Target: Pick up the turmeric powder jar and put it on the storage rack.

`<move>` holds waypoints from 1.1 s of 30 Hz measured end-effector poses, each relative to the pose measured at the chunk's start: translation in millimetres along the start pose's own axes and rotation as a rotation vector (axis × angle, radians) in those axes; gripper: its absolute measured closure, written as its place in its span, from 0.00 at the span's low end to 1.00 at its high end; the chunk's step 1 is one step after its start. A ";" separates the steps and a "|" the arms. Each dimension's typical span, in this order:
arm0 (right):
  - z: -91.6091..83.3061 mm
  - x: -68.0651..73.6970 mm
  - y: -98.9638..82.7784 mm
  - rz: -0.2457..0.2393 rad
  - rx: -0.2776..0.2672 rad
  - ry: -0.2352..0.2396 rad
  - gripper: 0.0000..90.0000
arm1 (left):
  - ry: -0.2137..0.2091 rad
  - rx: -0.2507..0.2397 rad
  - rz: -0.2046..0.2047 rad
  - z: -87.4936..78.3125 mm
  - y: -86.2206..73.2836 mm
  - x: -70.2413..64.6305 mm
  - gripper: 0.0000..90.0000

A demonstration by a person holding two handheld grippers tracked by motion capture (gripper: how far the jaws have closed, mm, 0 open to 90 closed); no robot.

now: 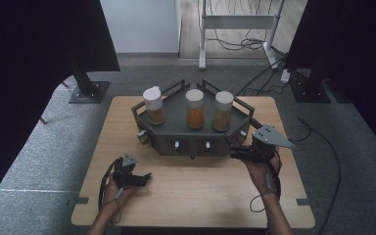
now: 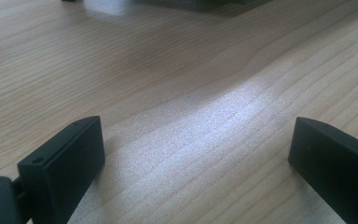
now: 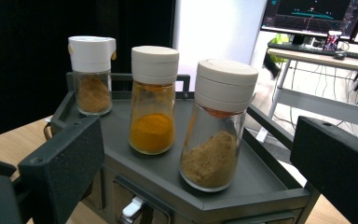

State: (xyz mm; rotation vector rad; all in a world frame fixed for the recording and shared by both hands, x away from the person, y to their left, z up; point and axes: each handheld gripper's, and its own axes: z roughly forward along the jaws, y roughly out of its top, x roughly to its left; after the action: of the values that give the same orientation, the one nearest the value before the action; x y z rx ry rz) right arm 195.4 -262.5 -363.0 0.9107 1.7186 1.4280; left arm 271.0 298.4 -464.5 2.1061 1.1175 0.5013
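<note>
A dark grey rack (image 1: 176,133) stands at the back middle of the wooden table (image 1: 196,196) and bears three spice jars. The left jar (image 1: 153,105) has a white flip cap and brown powder. Orange powder fills the middle jar (image 1: 195,108), tan powder the right jar (image 1: 223,110). My right gripper (image 1: 235,152) is open at the rack's front right corner; in its own view the right gripper (image 3: 198,140) faces the tan jar (image 3: 219,126), with nothing between the jaws. My left gripper (image 1: 146,178) rests low at the table's front left, and the left gripper (image 2: 193,149) stands open over bare wood.
Small white-tabbed latches (image 3: 133,207) line the rack's front. Raised rails edge the rack (image 3: 261,126). Black curtains flank the table; a stand's base (image 1: 85,90) sits on the floor at back left, and cables (image 1: 323,142) trail on the right. A desk with monitors (image 3: 317,14) lies beyond.
</note>
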 end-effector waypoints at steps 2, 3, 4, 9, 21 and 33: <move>-3.8 1.1 -0.1 -0.004 0.003 0.006 0.03 | 0.000 0.000 -0.001 0.0 0.0 0.0 0.04; -5.5 1.4 -0.3 -0.006 0.003 0.009 0.04 | -0.001 0.000 -0.001 0.0 0.0 0.0 0.04; -7.2 1.9 -0.5 -0.008 0.004 0.012 0.04 | 0.000 0.000 -0.001 0.0 0.0 0.0 0.04; -13.9 4.3 -3.0 -0.019 0.010 0.020 0.05 | 0.000 -0.001 -0.002 0.1 -0.2 -0.1 0.04; -20.9 9.5 -11.2 -0.035 0.055 0.053 0.07 | 0.000 -0.002 -0.001 0.1 -0.3 -0.1 0.04; -17.8 15.6 -21.7 -0.037 0.110 0.084 0.08 | 0.000 -0.002 -0.001 0.1 -0.4 -0.1 0.04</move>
State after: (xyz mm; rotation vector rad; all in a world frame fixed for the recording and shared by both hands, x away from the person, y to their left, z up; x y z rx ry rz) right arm 170.6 -260.7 -383.3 0.8834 1.8823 1.3757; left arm 270.8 298.3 -464.9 2.1041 1.1175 0.5022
